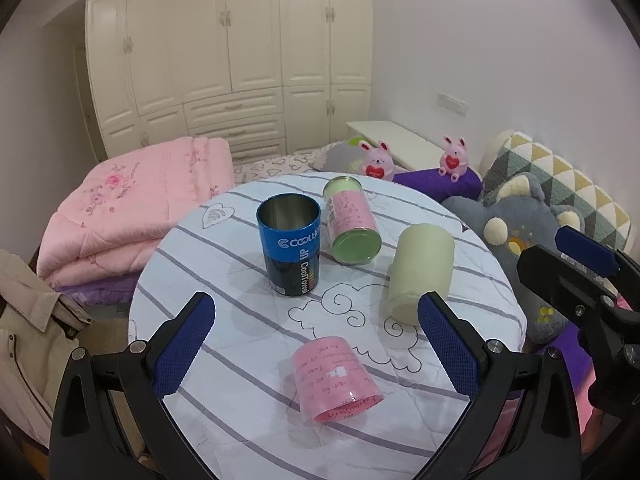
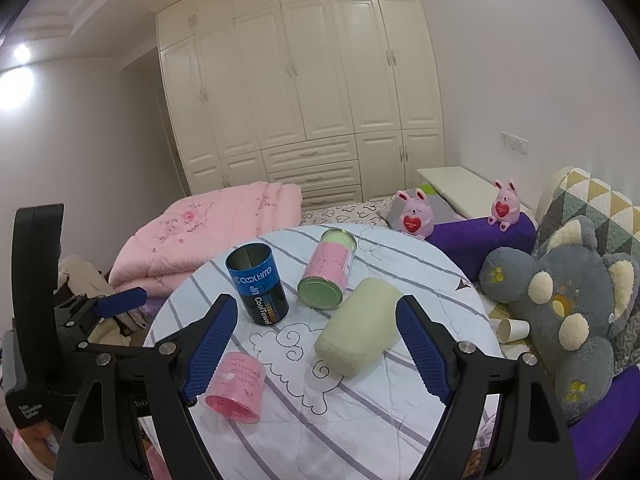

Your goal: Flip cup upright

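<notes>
Left gripper (image 1: 316, 344) and right gripper (image 2: 316, 348) both hang over the round table (image 1: 240, 340), jaws spread wide, holding nothing. Pink cup (image 1: 334, 380) lies on its side nearest; pale green cup (image 2: 358, 330) lies toppled beyond; blue can (image 1: 292, 244) stands upright farther back.

The left gripper (image 1: 316, 344) has two black plastic arms with a matte surface. Each finger carries a dark blue pad (image 1: 185, 344) with a fine mesh texture. Round silver screws (image 1: 137, 346) sit near the base of the pads. The right gripper (image 2: 316, 344) has the same build: black arms, blue textured pads (image 2: 424, 350), silver screws (image 2: 464, 346). On the black body of the left gripper, seen from the right camera, small white text reads "Data Acquisition System".
</notes>
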A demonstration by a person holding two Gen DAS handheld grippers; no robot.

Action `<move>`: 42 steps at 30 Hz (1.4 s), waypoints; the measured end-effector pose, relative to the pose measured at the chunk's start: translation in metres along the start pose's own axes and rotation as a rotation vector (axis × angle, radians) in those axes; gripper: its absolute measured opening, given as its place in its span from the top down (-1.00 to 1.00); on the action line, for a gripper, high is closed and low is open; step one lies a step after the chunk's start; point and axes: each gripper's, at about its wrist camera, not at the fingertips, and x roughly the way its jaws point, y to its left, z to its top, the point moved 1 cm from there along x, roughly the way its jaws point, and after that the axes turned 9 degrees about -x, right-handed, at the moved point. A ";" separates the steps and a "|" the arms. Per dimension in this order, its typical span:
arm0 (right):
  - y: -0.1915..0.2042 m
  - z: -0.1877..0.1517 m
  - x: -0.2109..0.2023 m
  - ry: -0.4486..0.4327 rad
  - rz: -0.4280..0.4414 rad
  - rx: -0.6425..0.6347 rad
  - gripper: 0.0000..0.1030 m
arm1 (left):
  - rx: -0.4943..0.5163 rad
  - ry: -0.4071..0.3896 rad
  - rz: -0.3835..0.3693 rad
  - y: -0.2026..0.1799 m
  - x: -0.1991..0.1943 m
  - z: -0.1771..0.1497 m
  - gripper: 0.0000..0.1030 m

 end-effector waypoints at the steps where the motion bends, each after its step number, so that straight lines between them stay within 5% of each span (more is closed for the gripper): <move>1: 0.000 0.000 -0.001 0.000 0.001 -0.002 -0.61 | -0.003 -0.003 0.003 0.001 -0.001 0.000 -0.99; 42: 0.020 0.002 0.007 0.027 0.019 -0.052 -0.61 | -0.015 -0.028 0.041 0.013 0.002 -0.004 -0.99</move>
